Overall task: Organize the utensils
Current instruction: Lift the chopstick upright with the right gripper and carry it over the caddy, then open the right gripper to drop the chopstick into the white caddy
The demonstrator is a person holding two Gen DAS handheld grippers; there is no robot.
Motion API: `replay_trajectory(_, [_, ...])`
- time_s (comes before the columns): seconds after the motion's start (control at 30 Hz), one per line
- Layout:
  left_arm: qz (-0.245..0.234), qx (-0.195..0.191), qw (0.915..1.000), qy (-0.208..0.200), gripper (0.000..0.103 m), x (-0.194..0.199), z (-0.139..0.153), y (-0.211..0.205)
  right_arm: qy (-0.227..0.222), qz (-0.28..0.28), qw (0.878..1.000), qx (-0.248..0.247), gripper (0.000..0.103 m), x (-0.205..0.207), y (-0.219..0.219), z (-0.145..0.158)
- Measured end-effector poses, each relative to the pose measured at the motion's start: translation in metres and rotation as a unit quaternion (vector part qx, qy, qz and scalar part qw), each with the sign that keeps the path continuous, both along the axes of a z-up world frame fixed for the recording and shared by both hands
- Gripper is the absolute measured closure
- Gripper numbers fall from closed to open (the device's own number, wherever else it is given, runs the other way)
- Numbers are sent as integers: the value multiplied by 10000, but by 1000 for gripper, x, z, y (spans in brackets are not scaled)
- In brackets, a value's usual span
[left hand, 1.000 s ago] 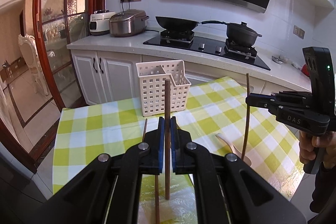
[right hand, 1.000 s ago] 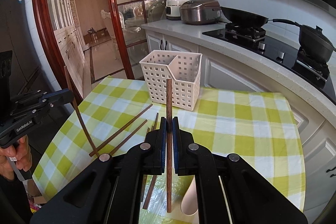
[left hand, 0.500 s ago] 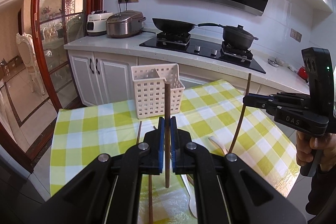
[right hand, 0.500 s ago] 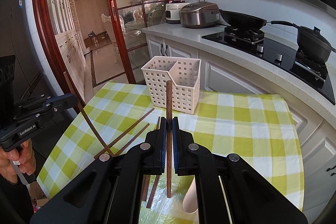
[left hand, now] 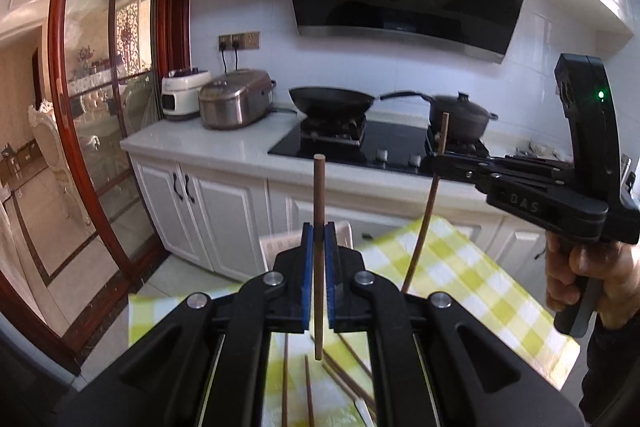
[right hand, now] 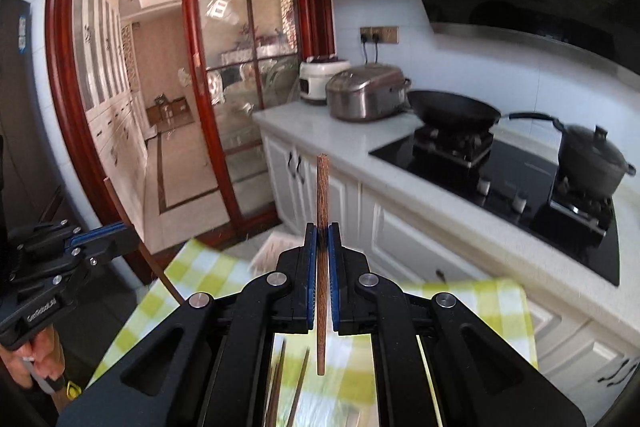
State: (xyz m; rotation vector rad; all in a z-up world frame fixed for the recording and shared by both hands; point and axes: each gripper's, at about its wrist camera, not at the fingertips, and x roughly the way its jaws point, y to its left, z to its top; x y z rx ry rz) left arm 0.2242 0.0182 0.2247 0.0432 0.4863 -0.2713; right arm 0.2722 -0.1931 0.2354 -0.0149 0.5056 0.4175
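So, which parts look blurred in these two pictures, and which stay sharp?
Right wrist view: checked tablecloth and white basket smeared, held chopstick sharp. Left wrist view: basket soft, chopstick crisp; both views bend at the edges.

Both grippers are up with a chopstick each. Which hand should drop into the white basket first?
Probably left. The left gripper has the basket directly ahead behind its upright chopstick; from the right gripper the basket sits slightly to its left.
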Motion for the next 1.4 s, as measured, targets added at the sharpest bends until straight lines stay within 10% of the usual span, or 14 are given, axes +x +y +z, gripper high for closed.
replay_trajectory(0.47, [440, -274, 9982, -318, 98, 98, 23, 9, -57, -232, 9996, 134, 97, 88, 20, -3])
replay_trajectory(1.07, [526, -349, 9956, 692, 98, 164, -94, 0, 887, -172, 9958, -118, 97, 135, 32, -94])
replay_trajectory(1.4, [593, -316, 9905, 1202, 86, 185, -113, 9, 1154, -65, 9931, -199, 93, 142, 39, -108])
